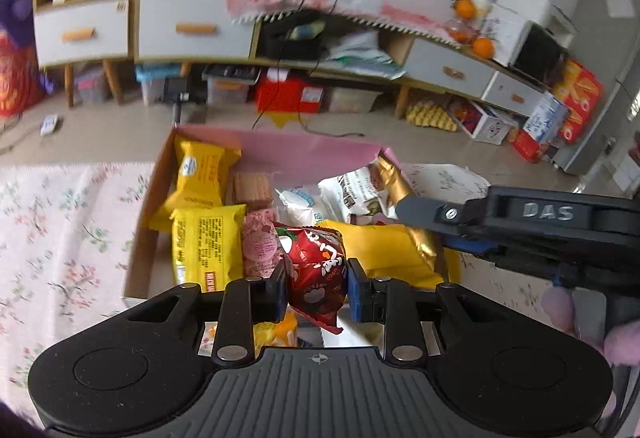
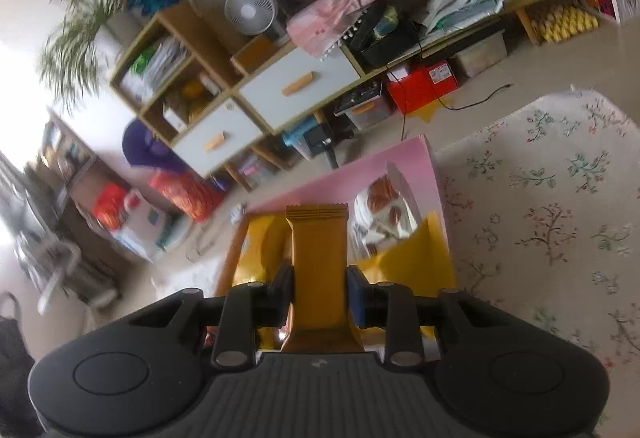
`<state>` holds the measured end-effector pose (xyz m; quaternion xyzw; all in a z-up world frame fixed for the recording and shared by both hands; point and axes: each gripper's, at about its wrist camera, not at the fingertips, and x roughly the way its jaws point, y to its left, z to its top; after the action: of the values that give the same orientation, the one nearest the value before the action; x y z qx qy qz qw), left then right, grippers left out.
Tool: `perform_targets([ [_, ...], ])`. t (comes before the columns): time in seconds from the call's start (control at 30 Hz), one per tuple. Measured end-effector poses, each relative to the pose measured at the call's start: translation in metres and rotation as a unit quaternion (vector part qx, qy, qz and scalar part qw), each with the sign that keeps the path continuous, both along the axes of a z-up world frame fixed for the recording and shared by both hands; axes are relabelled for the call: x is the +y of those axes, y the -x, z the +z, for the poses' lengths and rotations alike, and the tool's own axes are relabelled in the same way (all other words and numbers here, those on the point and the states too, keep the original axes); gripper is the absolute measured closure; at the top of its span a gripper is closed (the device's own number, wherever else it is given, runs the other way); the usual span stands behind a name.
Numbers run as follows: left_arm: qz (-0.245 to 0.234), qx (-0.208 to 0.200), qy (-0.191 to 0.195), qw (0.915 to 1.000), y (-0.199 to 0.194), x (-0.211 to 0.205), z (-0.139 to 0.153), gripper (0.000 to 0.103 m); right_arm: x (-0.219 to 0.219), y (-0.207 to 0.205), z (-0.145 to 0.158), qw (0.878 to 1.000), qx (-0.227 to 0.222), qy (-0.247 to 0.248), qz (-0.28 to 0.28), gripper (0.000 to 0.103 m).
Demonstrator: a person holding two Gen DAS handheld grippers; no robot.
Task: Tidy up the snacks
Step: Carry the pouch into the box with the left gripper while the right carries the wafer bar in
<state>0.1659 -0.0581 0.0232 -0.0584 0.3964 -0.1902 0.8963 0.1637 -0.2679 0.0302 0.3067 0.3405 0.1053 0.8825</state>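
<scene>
My left gripper [image 1: 317,282] is shut on a red snack packet [image 1: 318,270], held just above the near end of a pink cardboard box [image 1: 304,149]. In the box lie two yellow packets [image 1: 206,242], a brown wafer pack [image 1: 251,186], a pink packet [image 1: 258,244] and white packets [image 1: 352,193]. My right gripper [image 2: 319,292] is shut on a gold bar wrapper [image 2: 318,262], which stands upright over the box [image 2: 336,181]. In the left wrist view the right gripper [image 1: 408,203] reaches in from the right, with the gold wrapper [image 1: 394,177] at its tip above the box's right side.
The box sits on a floral tablecloth [image 1: 68,230] [image 2: 552,205]. Beyond the table's edge lies bare floor, then a low cabinet with white drawers [image 1: 192,27], storage bins and red boxes [image 1: 290,93] under it, a small fan [image 2: 250,10] and cables.
</scene>
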Motion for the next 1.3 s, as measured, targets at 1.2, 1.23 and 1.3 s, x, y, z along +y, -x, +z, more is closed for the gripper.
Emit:
perform_targets([
  [1.2,0.007,-0.009,-0.087,0.9961,-0.019,-0.033,-0.013,0.04,-0.007,-0.015,0.006,1.0,-0.025,-0.003,0.009,0.067],
  [1.23,0.007,-0.01,-0.085,0.9963,-0.016,-0.032,-0.011,0.039,-0.008,-0.013,0.007,1.0,-0.026,-0.001,0.008,0.063],
  [1.3,0.009,-0.011,-0.078,0.9968,-0.011,-0.028,-0.008,0.036,-0.008,-0.008,0.01,1.0,-0.023,0.001,0.004,0.058],
])
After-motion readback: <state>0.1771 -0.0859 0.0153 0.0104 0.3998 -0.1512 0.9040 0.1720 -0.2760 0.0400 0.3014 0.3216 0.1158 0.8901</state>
